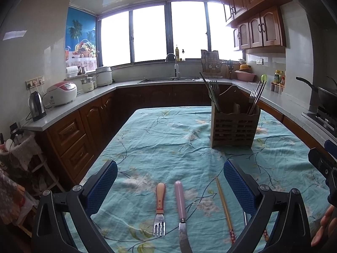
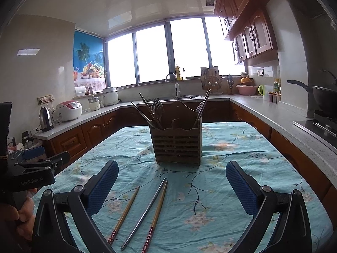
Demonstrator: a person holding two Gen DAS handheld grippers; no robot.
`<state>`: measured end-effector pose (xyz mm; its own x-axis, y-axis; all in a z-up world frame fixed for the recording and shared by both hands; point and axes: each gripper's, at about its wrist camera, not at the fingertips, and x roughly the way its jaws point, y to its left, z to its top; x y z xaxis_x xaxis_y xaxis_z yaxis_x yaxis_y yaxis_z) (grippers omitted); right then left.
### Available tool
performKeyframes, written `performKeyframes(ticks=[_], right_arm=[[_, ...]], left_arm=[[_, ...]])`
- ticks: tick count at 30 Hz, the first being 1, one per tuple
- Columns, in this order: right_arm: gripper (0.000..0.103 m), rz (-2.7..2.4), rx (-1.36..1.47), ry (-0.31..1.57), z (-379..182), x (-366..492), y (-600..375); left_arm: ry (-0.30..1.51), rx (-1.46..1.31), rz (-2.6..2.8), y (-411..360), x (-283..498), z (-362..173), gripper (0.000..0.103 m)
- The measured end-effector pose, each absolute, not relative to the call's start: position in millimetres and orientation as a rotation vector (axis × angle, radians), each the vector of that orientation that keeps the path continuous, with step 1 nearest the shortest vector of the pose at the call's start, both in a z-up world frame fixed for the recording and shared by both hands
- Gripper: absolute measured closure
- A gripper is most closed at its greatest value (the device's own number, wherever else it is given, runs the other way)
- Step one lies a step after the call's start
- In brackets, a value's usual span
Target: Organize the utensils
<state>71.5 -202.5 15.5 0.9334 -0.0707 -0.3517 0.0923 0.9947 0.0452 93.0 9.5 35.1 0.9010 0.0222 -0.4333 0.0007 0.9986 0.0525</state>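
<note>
Your left tongs (image 1: 170, 181) are wide apart and hold nothing. Between their fingers, on the table (image 1: 147, 139), lie a fork (image 1: 160, 208) with a wooden handle and, just beside it, a knife (image 1: 181, 213) with a pink handle. A chopstick (image 1: 224, 206) lies to the right of the knife, near the right finger.

Your right tongs (image 2: 171, 181) are also wide apart and empty. Between their fingers lie two yellow chopsticks (image 2: 124, 213) and one metal chopstick (image 2: 145, 210); the metal one touches the right yellow one at the far tips.

Farther on the table stands the holder (image 2: 178, 145), upright, with forks and chopsticks already inside.
</note>
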Motion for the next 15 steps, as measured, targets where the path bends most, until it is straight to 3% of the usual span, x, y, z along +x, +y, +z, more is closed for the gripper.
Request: performKeyframes(ticks=[15], right_arm=[[0.0, -0.083, 0.062, 0.359, 15.8, 71.3, -202.3]], left_arm=[[0.43, 0.056, 0.014, 8.5, 89.7, 34.4, 0.001]])
